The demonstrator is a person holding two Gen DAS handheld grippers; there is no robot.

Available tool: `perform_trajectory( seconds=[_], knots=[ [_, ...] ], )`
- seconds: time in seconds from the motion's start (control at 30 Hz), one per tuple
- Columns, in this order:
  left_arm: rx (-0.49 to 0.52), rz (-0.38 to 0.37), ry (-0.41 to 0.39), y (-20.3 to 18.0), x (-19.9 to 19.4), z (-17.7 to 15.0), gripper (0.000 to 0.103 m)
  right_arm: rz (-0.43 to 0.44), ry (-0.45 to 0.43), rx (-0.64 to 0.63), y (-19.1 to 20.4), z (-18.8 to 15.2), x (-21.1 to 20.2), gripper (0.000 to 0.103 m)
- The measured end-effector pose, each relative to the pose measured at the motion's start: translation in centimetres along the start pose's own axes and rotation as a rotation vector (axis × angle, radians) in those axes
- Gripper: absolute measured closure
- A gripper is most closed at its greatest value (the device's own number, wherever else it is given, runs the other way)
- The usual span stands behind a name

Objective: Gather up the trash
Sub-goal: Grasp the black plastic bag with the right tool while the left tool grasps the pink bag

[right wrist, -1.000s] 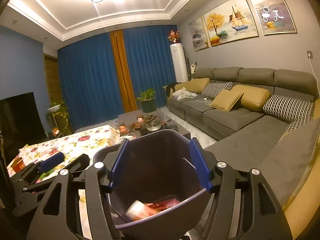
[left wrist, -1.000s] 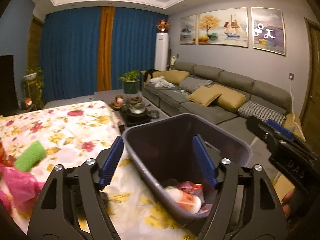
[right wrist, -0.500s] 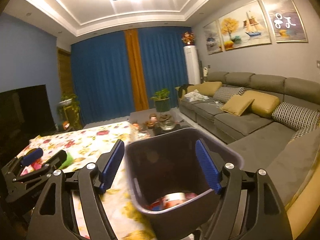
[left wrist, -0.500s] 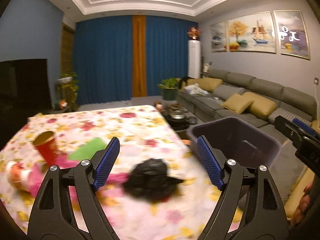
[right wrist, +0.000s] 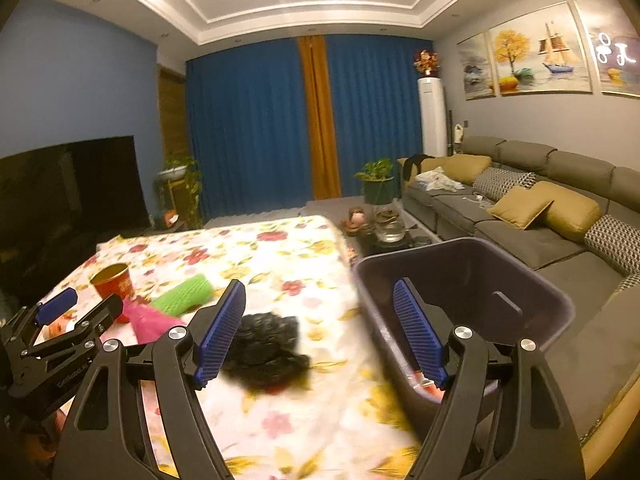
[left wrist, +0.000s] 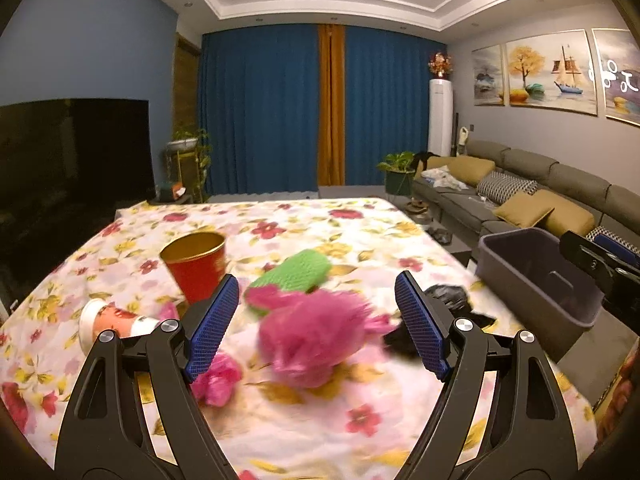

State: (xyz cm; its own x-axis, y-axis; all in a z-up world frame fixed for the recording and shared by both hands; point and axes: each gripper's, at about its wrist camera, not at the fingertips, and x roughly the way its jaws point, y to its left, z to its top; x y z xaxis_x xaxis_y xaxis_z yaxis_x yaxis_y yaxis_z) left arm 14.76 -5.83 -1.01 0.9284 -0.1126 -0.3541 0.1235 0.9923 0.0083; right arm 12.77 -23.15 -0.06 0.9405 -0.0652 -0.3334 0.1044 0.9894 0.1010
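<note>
Through the left wrist view, we held our left tongs (left wrist: 316, 330) released, jaws having just spread, nothing gripped. A blurred pink wad (left wrist: 316, 336), probably crumpled plastic, lay on the floral cloth (left wrist: 360, 224) between and beyond the tips; the red cup (left wrist: 196, 266) sat past the left tip.

Through the right wrist view, our right tongs (right wrist: 320, 336) hung likewise released, just widened. The black bag (right wrist: 266, 350) lay by the left tip, the grey bin (right wrist: 516, 276) behind the right one.

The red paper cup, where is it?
In the left wrist view, the red paper cup stands upright on the floral tablecloth, left of the green foam sleeve and behind the tipped bottle.
</note>
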Motion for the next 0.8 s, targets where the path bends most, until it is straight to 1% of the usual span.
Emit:
perform_trajectory(
  seconds=[0.1,0.2,0.43,0.6,0.63,0.67,0.7,0.77,0.8],
  knots=[
    [-0.013,0.000,0.019,1.5,0.4,-0.7,0.024,0.014,0.022,-0.017,1.4,-0.5,1.0,0.028],
    [-0.031,-0.013,0.039,2.0,0.9,-1.1,0.024,0.022,0.039,-0.028,2.4,-0.9,1.8,0.028],
    [-0.041,-0.049,0.112,1.5,3.8,-0.7,0.024,0.020,0.070,-0.034,3.3,-1.2,3.4,0.028],
    [-0.048,-0.047,0.150,1.2,5.6,-0.7,0.026,0.005,0.087,-0.039,3.4,-1.4,4.5,0.028],
    [-0.046,-0.051,0.162,1.2,5.9,-0.8,0.032,0.001,0.094,-0.040,3.5,-1.4,4.9,0.028],
    [-0.045,-0.056,0.170,1.2,6.2,-0.9,0.040,0.000,0.101,-0.041,3.6,-1.4,5.2,0.028],
    [-0.044,-0.062,0.181,1.1,6.4,-1.0,0.044,-0.001,0.105,-0.042,3.7,-1.5,5.5,0.028],
    [-0.051,-0.072,0.217,1.2,7.2,-1.4,0.058,-0.002,0.118,-0.047,3.9,-1.7,6.1,0.028],
    [-0.056,-0.076,0.232,1.3,7.5,-1.6,0.061,-0.003,0.125,-0.052,4.1,-1.8,6.4,0.028]
  ],
)
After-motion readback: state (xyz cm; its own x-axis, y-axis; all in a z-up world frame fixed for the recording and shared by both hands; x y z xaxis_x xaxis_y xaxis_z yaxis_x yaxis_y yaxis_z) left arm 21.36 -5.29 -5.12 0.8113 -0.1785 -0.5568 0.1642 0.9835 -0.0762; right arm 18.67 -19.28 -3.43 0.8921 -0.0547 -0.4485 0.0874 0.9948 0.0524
